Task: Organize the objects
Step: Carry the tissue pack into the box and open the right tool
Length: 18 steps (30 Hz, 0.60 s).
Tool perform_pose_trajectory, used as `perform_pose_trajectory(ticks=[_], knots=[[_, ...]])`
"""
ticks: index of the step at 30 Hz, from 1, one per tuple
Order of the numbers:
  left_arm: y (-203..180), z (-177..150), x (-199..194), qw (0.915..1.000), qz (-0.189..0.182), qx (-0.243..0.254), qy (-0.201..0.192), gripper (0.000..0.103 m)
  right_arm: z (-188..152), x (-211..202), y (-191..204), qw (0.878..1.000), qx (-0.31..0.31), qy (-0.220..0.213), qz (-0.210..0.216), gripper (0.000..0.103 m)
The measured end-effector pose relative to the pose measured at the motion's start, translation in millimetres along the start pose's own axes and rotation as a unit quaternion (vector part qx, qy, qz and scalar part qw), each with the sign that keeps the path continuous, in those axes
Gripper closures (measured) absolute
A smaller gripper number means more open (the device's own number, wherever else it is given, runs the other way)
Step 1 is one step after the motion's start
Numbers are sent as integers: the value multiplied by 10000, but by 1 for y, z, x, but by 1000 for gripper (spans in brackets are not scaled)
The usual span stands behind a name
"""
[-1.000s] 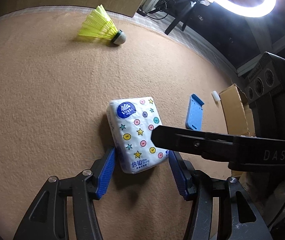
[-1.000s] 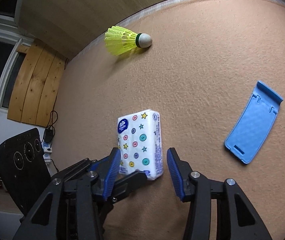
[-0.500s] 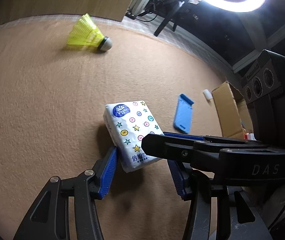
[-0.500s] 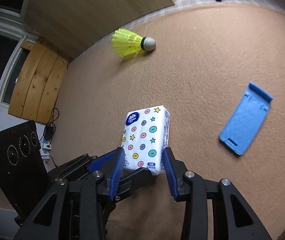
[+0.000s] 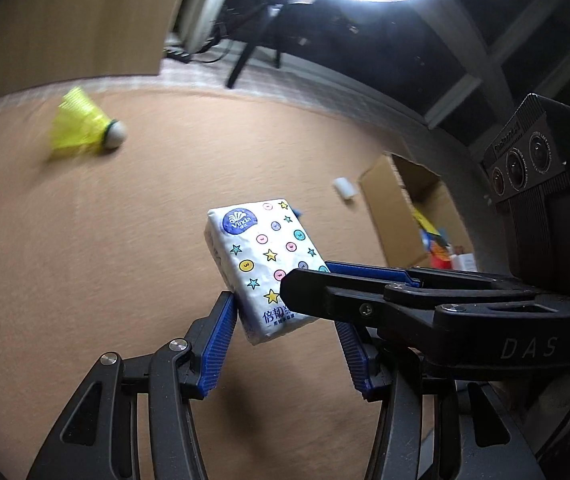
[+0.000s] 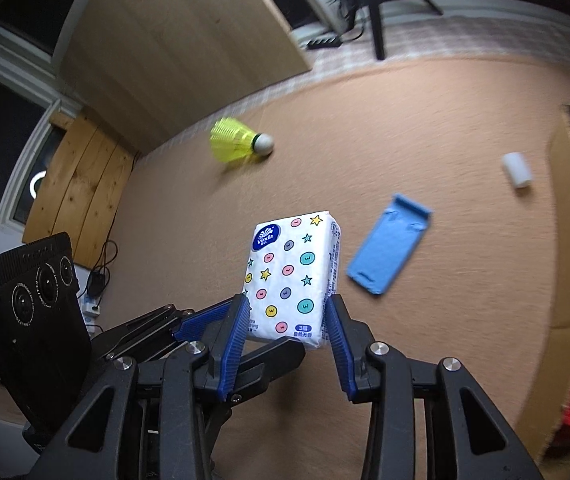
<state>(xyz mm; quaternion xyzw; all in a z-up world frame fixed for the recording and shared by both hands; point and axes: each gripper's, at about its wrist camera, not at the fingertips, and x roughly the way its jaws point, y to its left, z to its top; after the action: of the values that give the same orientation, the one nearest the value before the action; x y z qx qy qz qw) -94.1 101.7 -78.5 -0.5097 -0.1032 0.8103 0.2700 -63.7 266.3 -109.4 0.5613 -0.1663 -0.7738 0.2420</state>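
A white tissue pack with coloured dots and stars is held in the air above the tan carpet. My right gripper is shut on its near end, one blue pad on each side. In the left wrist view the pack sits between the blue pads of my left gripper, which stand wide apart; the left pad touches the pack's edge and the right arm crosses in front. A yellow shuttlecock lies far back on the carpet.
A blue plastic stand lies flat on the carpet right of the pack. A small white cylinder lies beside an open cardboard box at the right, which holds colourful items. A wooden board leans at the back.
The right gripper closed on the tissue pack and lifted it off the carpet. Both cameras rose and tilted, bringing the cardboard box and white cylinder into view.
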Motion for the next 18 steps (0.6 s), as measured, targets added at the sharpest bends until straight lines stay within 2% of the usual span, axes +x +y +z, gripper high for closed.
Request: perform_pose_trajectory(ticks=[9, 18], knots=[[-64, 18, 22, 9981, -325, 514, 51, 50, -4, -56, -39, 9977, 300, -539, -271, 67], [-139, 32, 58, 9922, -627, 1059, 187, 50, -9, -109, -92, 9921, 676, -921, -526, 67]])
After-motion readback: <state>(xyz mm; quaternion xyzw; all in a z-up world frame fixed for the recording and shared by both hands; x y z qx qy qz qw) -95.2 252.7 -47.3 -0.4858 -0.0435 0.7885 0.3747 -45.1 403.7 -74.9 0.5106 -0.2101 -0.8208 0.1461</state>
